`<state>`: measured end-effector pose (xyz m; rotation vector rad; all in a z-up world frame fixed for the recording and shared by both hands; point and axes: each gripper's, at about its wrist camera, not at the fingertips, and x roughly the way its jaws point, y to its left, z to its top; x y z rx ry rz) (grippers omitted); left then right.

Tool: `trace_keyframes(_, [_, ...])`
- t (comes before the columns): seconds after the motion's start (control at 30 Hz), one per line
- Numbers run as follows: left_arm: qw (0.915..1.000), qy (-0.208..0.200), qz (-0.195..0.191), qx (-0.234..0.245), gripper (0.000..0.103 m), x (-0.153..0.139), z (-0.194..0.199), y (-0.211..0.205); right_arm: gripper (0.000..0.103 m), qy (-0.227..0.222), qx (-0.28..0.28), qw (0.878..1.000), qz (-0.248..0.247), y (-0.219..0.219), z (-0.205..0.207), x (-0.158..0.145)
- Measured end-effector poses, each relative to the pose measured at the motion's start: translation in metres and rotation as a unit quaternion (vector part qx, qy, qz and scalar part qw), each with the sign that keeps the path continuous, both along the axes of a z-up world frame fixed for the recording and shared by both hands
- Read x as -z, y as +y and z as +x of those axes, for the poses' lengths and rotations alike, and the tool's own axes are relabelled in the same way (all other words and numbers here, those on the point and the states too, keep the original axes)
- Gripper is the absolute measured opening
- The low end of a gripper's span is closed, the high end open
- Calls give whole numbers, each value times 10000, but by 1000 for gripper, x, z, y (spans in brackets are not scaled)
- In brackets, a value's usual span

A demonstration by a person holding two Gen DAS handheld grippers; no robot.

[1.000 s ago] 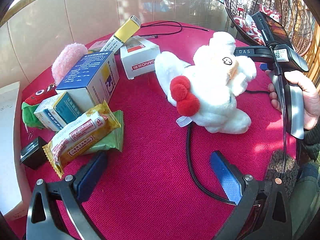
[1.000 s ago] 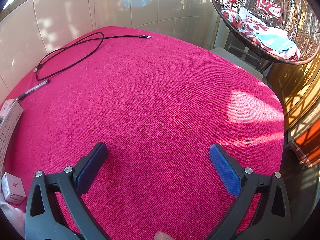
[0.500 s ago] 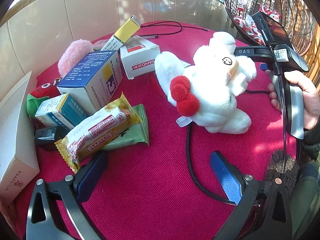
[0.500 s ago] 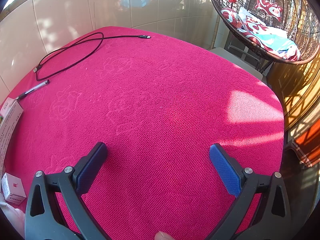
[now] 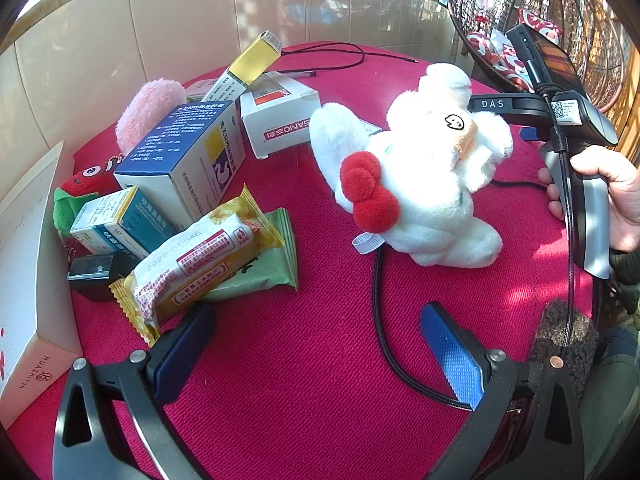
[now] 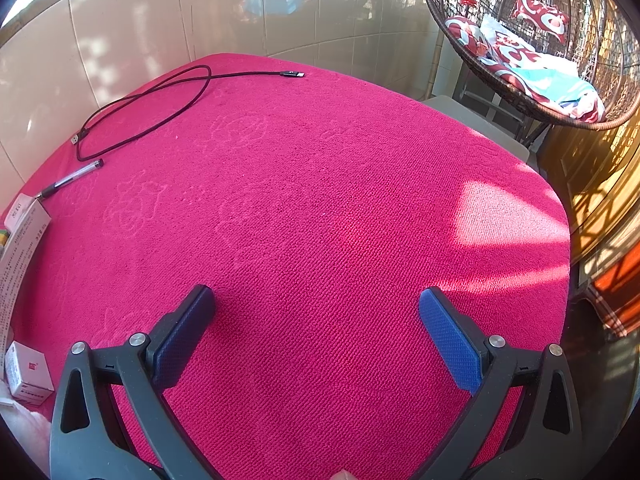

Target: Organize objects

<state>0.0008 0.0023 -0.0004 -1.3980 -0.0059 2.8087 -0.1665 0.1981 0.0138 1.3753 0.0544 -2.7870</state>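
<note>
On the red towelling tabletop (image 5: 304, 360) the white plush rabbit with a red bow (image 5: 420, 184) sits mid-surface. The yellow crinkled snack packet (image 5: 196, 268) lies slantwise towards the left edge, touching the left gripper's (image 5: 316, 344) left fingertip. Both the left gripper and the right gripper (image 6: 316, 336) gape, empty.

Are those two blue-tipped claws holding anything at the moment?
No. The left gripper is open above bare red cloth near a yellow snack packet; the right gripper is open over cloth too.
</note>
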Motion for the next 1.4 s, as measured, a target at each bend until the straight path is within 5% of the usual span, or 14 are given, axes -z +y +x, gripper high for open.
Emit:
trace_keyframes(0.23, [10000,-2,-1,3,103,0,0,-1,103,183,-258,9976,-613,17,9,-8])
trace_keyframes(0.4, [10000,-2,1,4,103,0,-1,-1,103,1230,-566,9859,-985,28,33,-50])
trace_keyframes(0.5, [10000,-1,-5,1,103,0,-1,-1,103,1923,-907,9649,-1542,37,46,-85])
trace_keyframes(0.67, [9999,80,1,-90,103,-4,4,5,103,2639,-1941,9014,-2830,51,69,-130])
trace_keyframes(0.8, [9963,748,208,-356,103,-38,37,-4,103,2926,-2552,8761,-2859,38,88,-146])
trace_keyframes(0.93, [9871,1224,161,-1020,103,-81,67,-35,103,2650,-3251,8685,-2641,13,104,-146])
trace_keyframes(1.0, [9845,1237,112,-1241,103,-92,74,-56,103,2353,-3559,8740,-2327,-6,110,-135])
trace_keyframes(1.1, [9840,1023,37,-1460,103,-86,57,-74,103,1621,-3890,8894,-1774,-39,112,-99])
trace_keyframes(1.23, [9890,691,310,-1272,103,-64,33,-66,103,372,-3989,8993,-1753,-68,95,-53])
trace_keyframes(1.4, [9907,598,-42,-1220,103,-50,22,-54,103,324,-3894,9030,-1786,-72,90,-51])
